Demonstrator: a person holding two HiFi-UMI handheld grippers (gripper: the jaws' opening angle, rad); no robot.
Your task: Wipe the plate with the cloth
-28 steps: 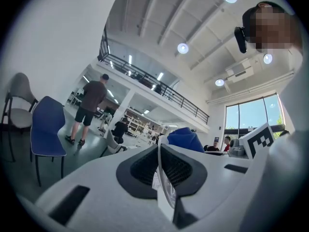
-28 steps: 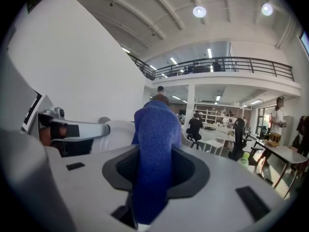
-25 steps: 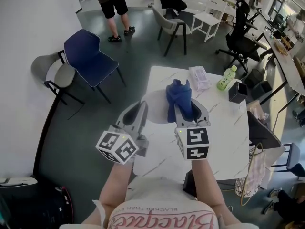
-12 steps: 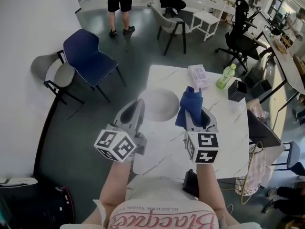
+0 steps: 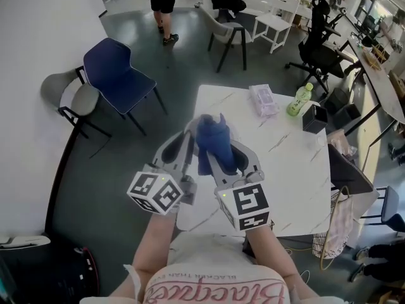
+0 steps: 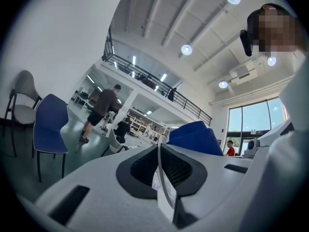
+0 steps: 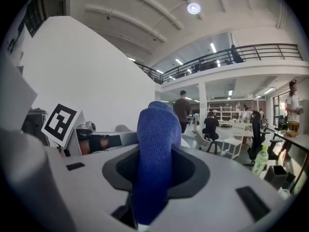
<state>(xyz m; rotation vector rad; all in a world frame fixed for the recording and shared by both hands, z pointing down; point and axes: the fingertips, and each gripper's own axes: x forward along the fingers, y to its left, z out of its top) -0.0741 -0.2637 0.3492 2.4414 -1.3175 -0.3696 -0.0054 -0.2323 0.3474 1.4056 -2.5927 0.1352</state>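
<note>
The white plate (image 5: 189, 130) is held up on edge above the table's near left corner, and my left gripper (image 5: 187, 139) is shut on its rim. That rim shows in the left gripper view as a thin white edge (image 6: 162, 180) between the closed jaws. My right gripper (image 5: 215, 149) is shut on a bunched blue cloth (image 5: 209, 141). In the head view the cloth lies over the plate's face and hides most of it. The cloth (image 7: 154, 163) stands up between the right jaws, and it also shows past the plate (image 6: 193, 137) in the left gripper view.
The white marble table (image 5: 297, 170) carries a tissue pack (image 5: 263, 100), a green bottle (image 5: 300, 102) and a black box (image 5: 314, 120) at its far side. A blue chair (image 5: 117, 75) and a grey chair (image 5: 69, 97) stand to the left. People stand further back.
The right gripper with the cloth swung right, off the plate, then back left across its face. The left gripper and the plate stayed where they were.
</note>
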